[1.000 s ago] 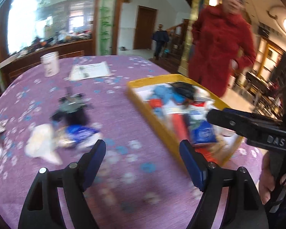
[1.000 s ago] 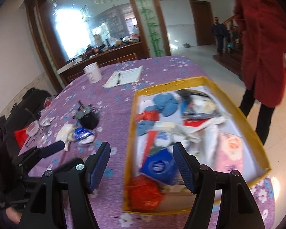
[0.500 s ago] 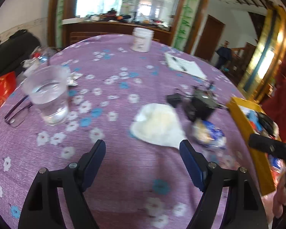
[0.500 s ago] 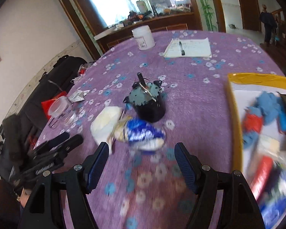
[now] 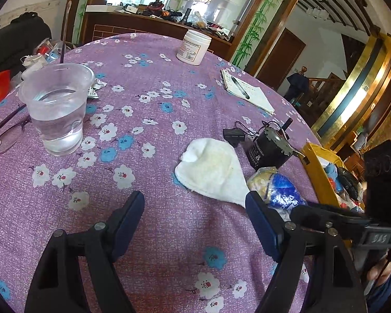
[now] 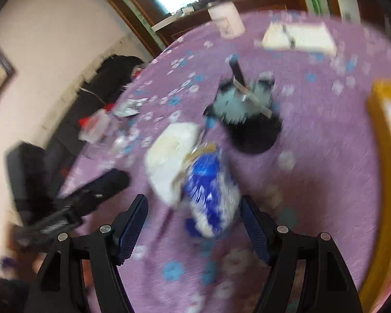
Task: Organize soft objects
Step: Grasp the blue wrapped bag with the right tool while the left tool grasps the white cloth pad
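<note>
two soft items near the table's (image 5: 148, 83) right side: left, a white cloth pad (image 5: 211, 168), light, limp, pinch an edge; right, touching it, a crinkly blue-white packet (image 6: 209, 195), light, slippery, take mid-body; left gripper (image 5: 195, 221) wide, empty; right gripper (image 6: 193, 224) opening around the packet.

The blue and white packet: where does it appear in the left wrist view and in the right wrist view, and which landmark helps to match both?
Left wrist view: the blue and white packet lies at lower right, beside the white cloth.
Right wrist view: the packet is at lower centre, blurred, just ahead of the fingers.
Shared landmark: the black motor stands just beyond the packet in both.
</note>
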Motion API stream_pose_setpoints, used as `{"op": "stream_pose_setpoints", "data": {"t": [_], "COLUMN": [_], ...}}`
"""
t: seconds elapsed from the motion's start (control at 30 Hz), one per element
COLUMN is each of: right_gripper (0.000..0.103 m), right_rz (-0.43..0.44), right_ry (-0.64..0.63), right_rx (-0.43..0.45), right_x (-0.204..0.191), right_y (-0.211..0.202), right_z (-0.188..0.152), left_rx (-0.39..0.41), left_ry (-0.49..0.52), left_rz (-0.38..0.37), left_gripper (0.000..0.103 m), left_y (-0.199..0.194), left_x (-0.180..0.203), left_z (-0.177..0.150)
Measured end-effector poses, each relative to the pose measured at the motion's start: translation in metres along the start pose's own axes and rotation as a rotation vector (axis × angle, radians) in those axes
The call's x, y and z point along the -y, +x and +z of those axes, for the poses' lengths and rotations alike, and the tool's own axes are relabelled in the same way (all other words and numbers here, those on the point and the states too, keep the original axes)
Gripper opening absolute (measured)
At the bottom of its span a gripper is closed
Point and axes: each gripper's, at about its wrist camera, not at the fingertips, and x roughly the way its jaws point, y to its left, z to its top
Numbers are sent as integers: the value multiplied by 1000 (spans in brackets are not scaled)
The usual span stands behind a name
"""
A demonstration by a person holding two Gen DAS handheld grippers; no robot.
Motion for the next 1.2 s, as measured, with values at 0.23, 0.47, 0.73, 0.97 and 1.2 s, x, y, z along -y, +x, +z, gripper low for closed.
{"op": "stream_pose_setpoints", "data": {"t": [0.23,0.47,0.73,0.97,1.2], "right_gripper": [51,50,50,50,50], "right_rz": [-120,-130,-97,-54,-43], "right_ry": [-118,-145,-102,-83,-61], "right_rx": [-30,145,242,282,297], "right_x": [-3,-3,10,9,11], "right_y": [33,0,-31,-47,-52], "right_z": [5,0,2,1,1], "left_rx": [-3,-33,-127,-180,-129], "left_ry": [-5,37,107,201,236], "left_rz": [-2,37,84,156,202], "left_gripper": [79,79,79,73,15], "left_y": [2,4,21,70,79], "left_x": [0,11,41,57,54], "left_z": [1,1,31,43,37]}}
